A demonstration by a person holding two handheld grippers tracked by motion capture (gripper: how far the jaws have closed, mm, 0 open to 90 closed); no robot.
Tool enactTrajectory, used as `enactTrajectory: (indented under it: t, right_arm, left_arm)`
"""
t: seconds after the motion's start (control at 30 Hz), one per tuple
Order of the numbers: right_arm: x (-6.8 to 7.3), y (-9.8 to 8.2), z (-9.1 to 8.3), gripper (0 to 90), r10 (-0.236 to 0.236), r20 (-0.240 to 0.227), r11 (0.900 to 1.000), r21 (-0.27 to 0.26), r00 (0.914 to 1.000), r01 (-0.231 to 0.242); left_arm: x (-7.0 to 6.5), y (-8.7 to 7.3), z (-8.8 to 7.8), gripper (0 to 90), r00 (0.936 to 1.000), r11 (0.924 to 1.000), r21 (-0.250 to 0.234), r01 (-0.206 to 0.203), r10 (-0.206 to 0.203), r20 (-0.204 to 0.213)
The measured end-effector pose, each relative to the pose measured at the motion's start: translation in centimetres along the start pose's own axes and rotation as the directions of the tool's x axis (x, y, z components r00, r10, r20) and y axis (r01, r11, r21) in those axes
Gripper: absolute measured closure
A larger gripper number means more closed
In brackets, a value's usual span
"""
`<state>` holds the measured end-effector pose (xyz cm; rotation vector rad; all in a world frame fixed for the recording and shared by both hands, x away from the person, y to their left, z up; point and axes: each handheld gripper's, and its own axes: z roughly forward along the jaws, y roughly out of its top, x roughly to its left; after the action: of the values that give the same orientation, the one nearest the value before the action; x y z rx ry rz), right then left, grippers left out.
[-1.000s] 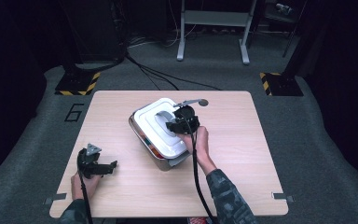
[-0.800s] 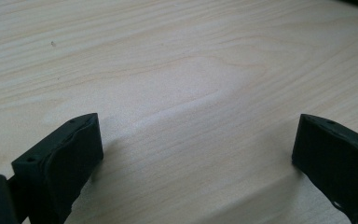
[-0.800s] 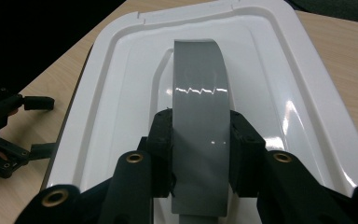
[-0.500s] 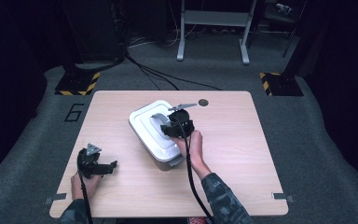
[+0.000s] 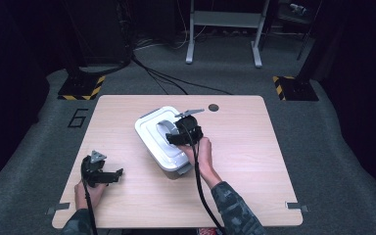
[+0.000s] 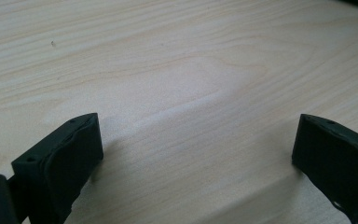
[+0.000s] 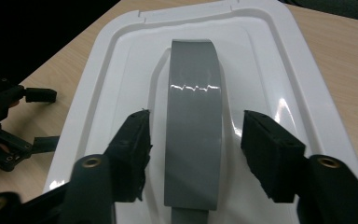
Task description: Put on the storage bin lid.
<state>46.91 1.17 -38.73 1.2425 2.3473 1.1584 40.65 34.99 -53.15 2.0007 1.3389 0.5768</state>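
Observation:
A white box [image 5: 159, 147] with a flat lid [image 7: 270, 60] stands in the middle of the wooden table [image 5: 254, 147]. A grey handle strap [image 7: 193, 107] runs along the lid. My right gripper [image 7: 196, 126] hovers just over the lid [image 5: 172, 134], one jaw on each side of the strap, neither touching it. Its jaws have just been opening, and it stands open with the strap between them. My left gripper [image 5: 117, 174] rests open on the bare tabletop near the front left corner, nothing between its fingers [image 6: 70, 144]. It also appears at the left of the right gripper view [image 7: 9, 126].
A round cable hole [image 5: 213, 107] sits near the table's far edge. Beyond the table are a grey metal stand [image 5: 223, 29], cables on the floor and yellow-black striped feet [image 5: 81, 90]. A "6" [image 5: 78, 117] is marked on the floor at the left.
The white box and the right gripper on it have shifted slightly left. The left gripper has stayed put.

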Motion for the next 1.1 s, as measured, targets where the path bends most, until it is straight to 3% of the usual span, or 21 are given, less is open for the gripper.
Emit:
enactTrajectory:
  t: [0.2, 0.23, 0.3, 0.4, 0.73, 1.1]
  right_arm:
    - [-0.8, 0.1, -1.3, 22.4, 0.006, -0.036, 1.0, -0.004, 0.9993, -0.006]
    - [-1.1, 0.1, -1.6, 19.5, -0.018, -0.039, 1.0, -0.011, 0.9991, 0.017]
    - [-1.4, 0.0, -2.2, 15.8, -0.022, -0.052, 1.0, -0.007, 0.9984, 0.022]
    - [-1.9, -0.1, -2.9, 13.1, -0.048, -0.051, 0.999, -0.014, 0.9976, 0.047]
    - [-4.6, -2.0, -5.8, 2.1, -0.041, -0.039, 0.998, -0.044, 0.9984, 0.039]
    - [-8.7, -6.2, -8.5, 0.0, -0.016, 0.006, 0.999, -0.046, 0.9999, 0.016]
  left_arm:
    - [0.0, 0.0, 0.0, 1.6, 1.0, 1.0, 0.0, 0.0, 0.0, 0.0]
    - [0.0, 0.0, 0.0, 1.6, 1.0, 1.0, 0.0, 0.0, 0.0, 0.0]
    - [0.0, 0.0, 0.0, 1.6, 1.0, 1.0, 0.0, 0.0, 0.0, 0.0]
    - [0.0, 0.0, 0.0, 1.6, 1.0, 1.0, 0.0, 0.0, 0.0, 0.0]
    - [0.0, 0.0, 0.0, 1.6, 1.0, 1.0, 0.0, 0.0, 0.0, 0.0]
    - [0.0, 0.0, 0.0, 1.6, 1.0, 1.0, -0.001, 0.001, -0.001, -0.001]
